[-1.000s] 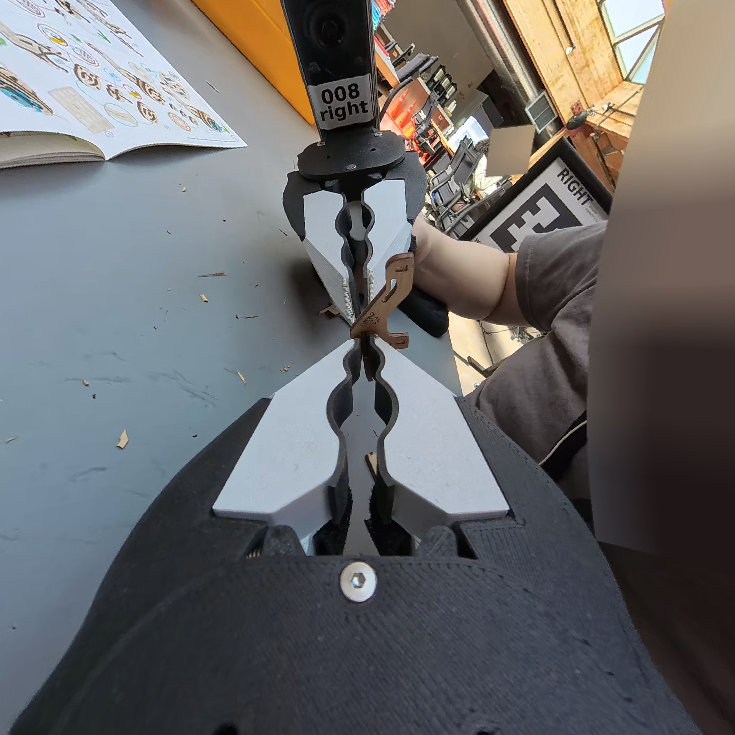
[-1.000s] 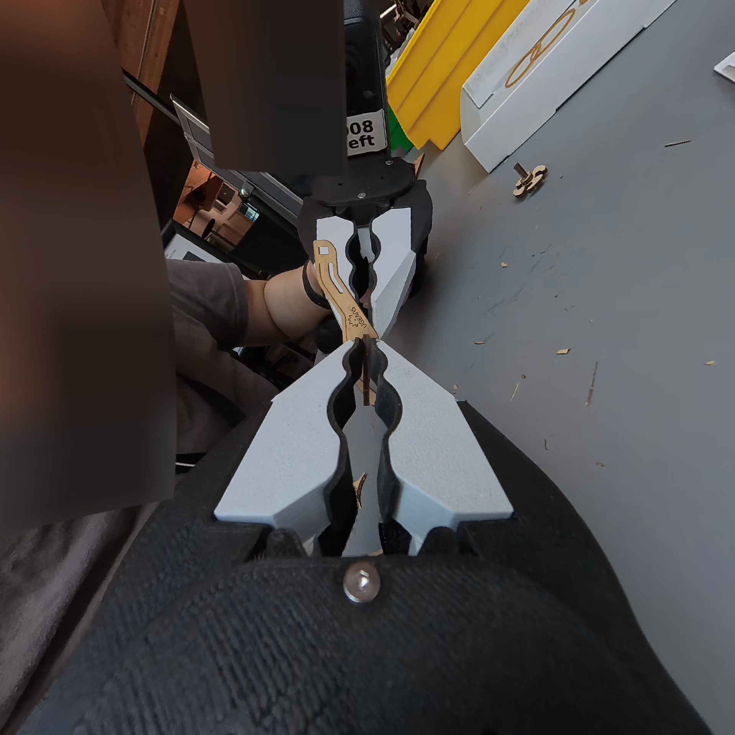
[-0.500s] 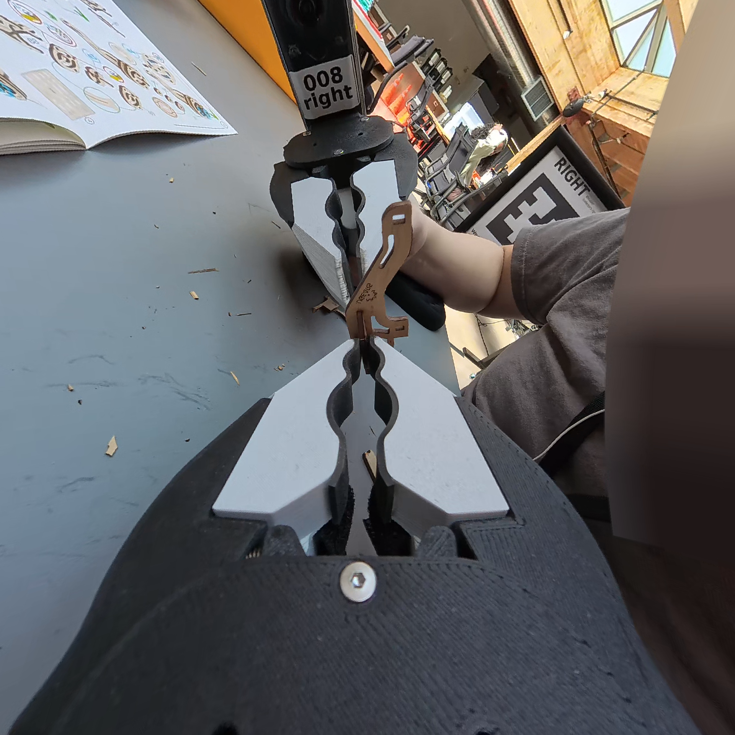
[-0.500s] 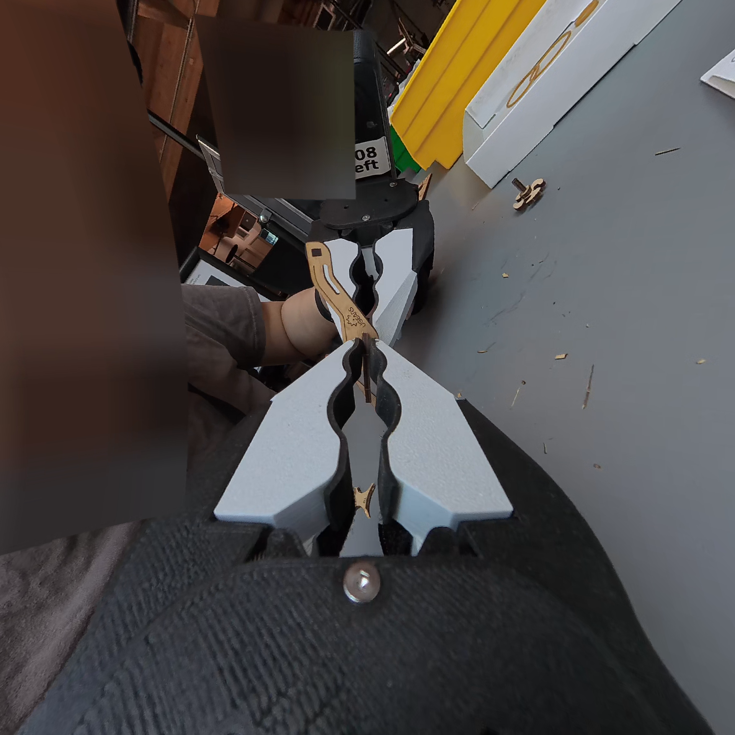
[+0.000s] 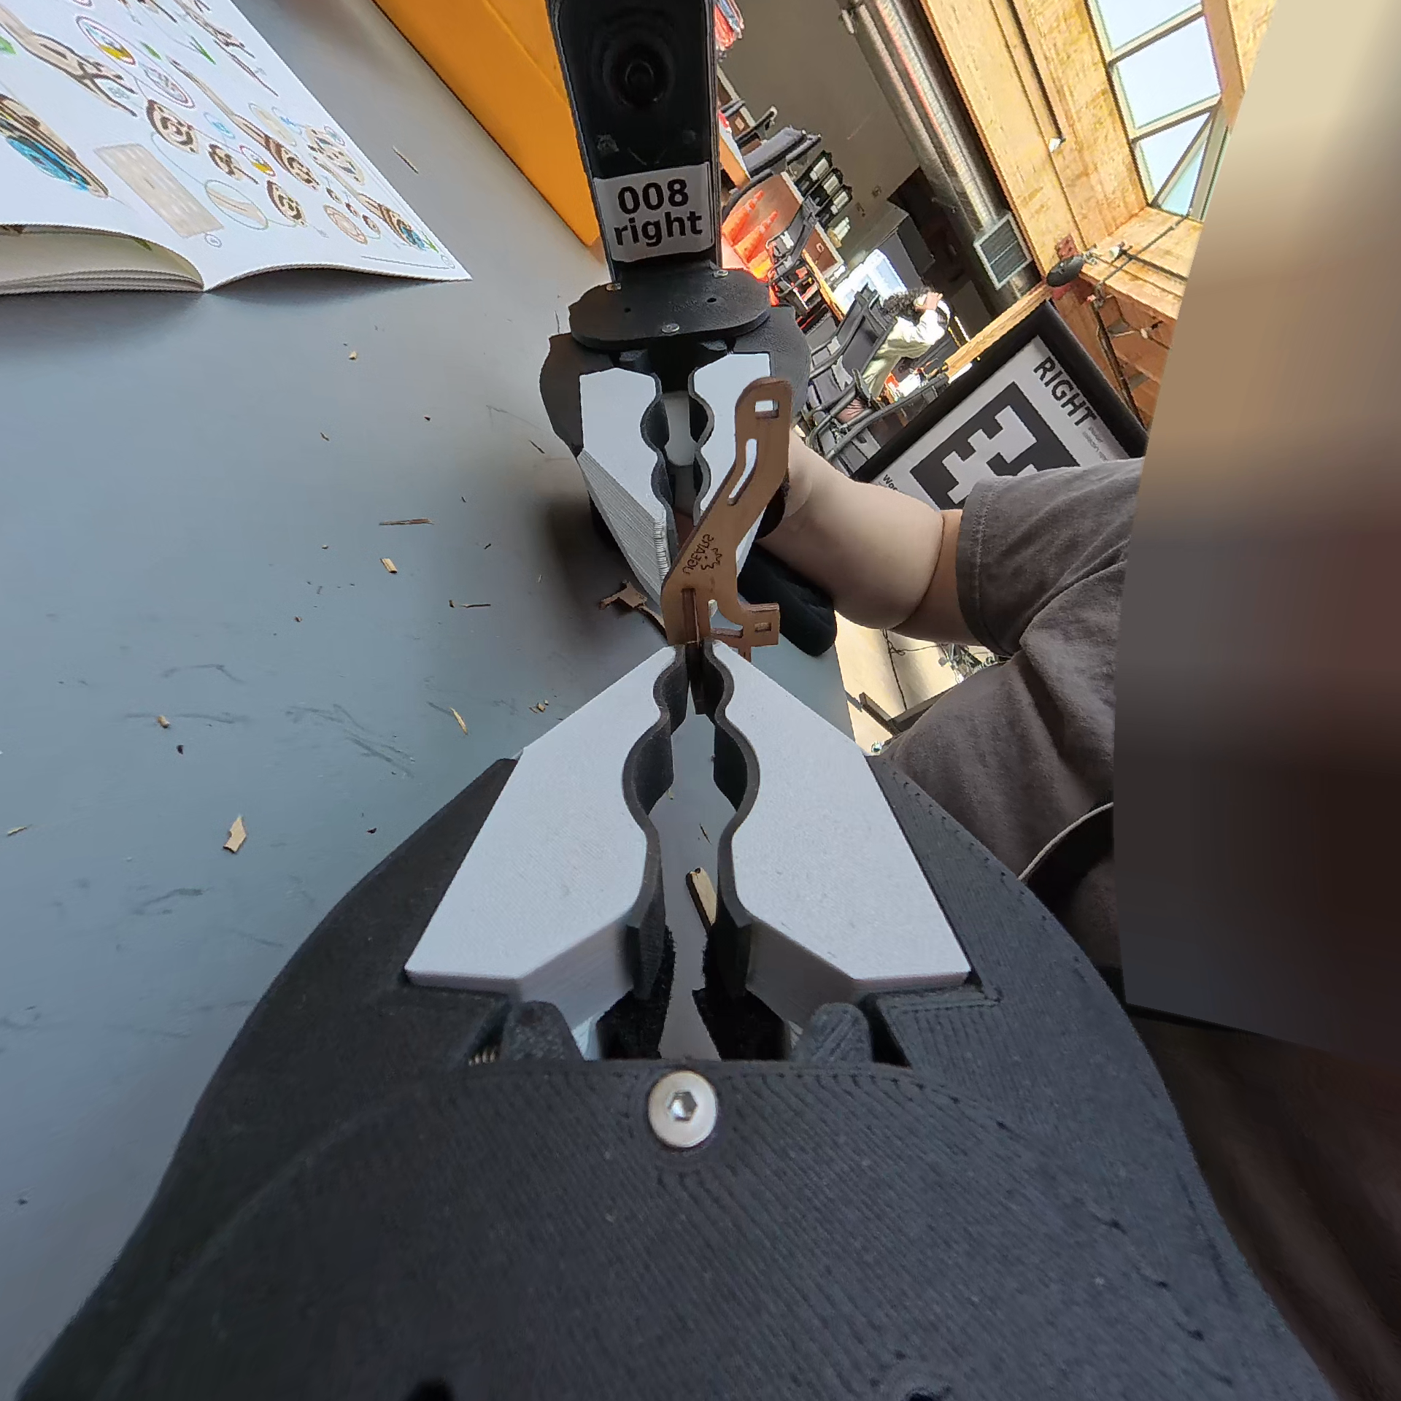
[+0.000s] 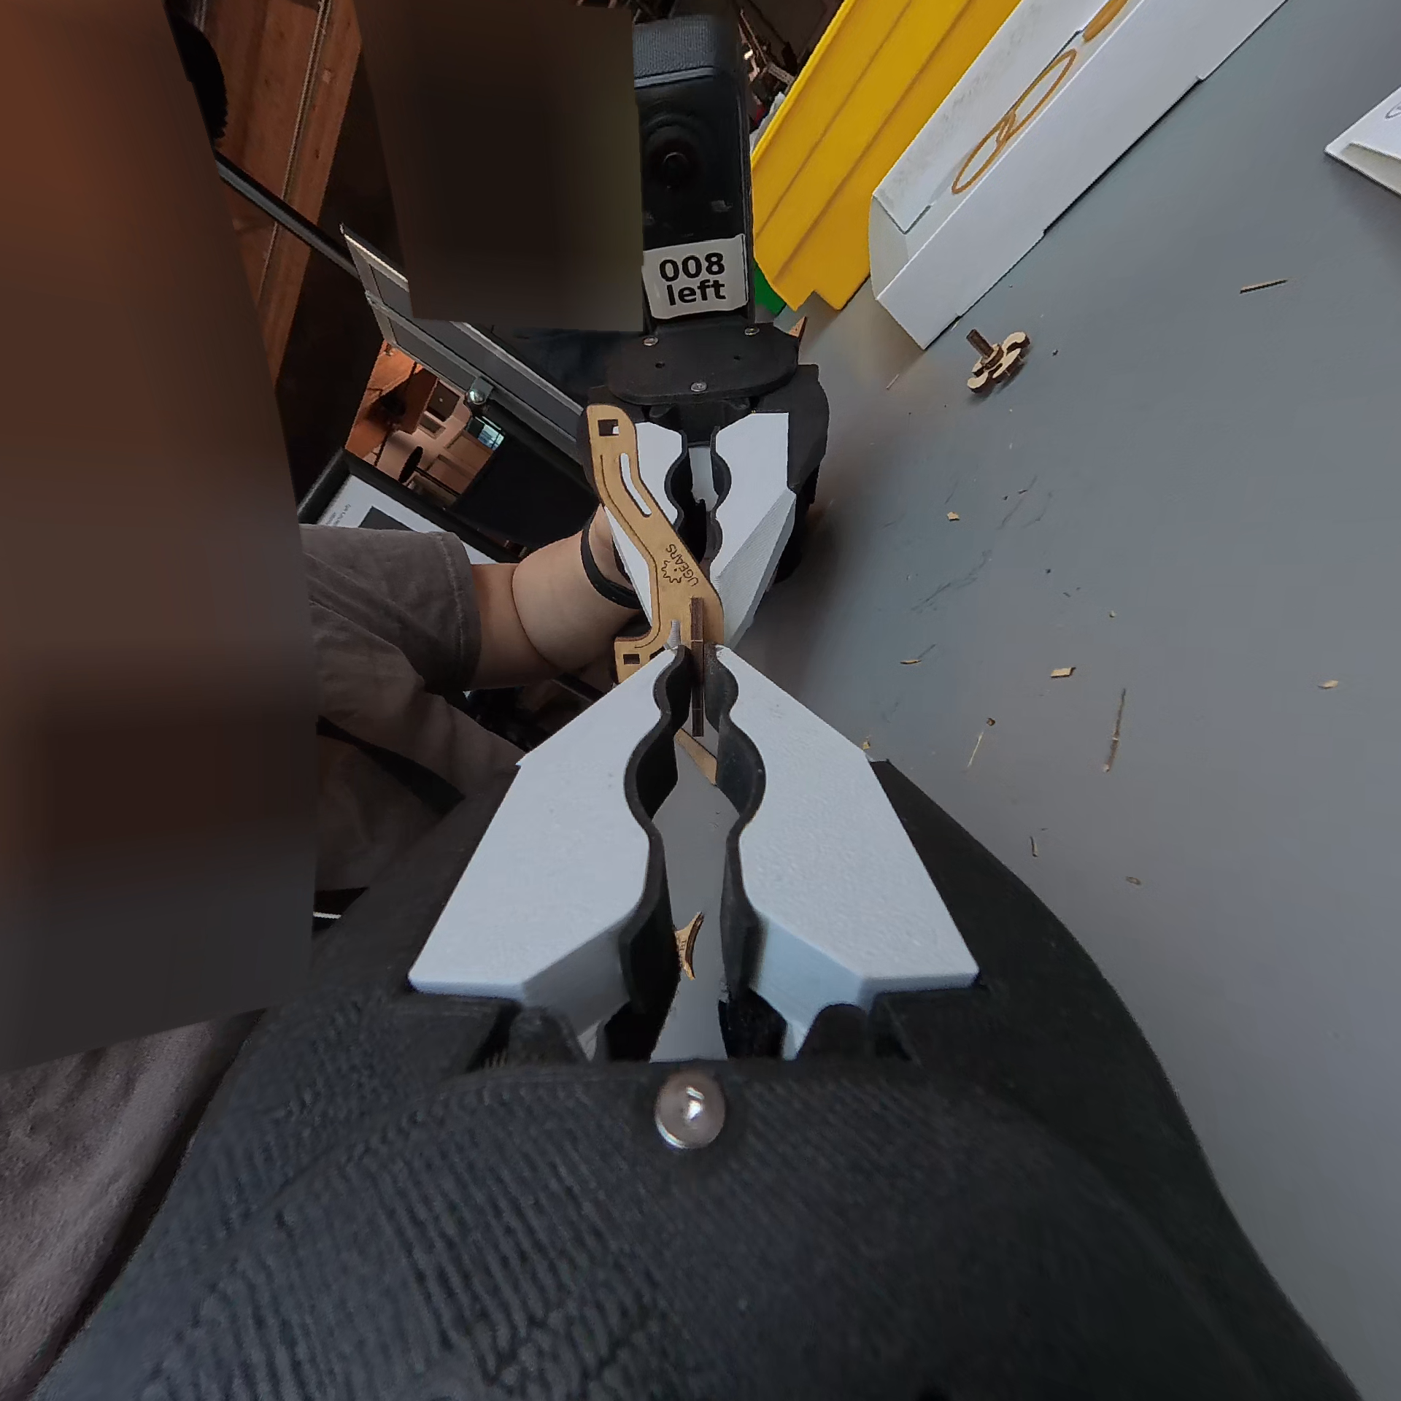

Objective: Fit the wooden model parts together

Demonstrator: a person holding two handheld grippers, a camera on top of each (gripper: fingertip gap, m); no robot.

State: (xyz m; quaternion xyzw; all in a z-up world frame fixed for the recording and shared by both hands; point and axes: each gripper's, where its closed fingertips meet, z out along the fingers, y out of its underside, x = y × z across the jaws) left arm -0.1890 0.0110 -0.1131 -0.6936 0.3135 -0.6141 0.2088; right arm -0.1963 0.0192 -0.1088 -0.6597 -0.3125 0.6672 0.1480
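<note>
Slotted lever, long axis steep, square-holed end up and tilted right in the left wrist view, hooked foot low. A thin strip sits edge-on in its base notch. Both parts are held in the air above the table, between the two facing grippers. Left gripper tips are pressed together on the strip's near end. Right gripper also pinches a strip at the lever's base; same strip or not, can't tell. Booklet far left, small wooden piece far right by a white box.
</note>
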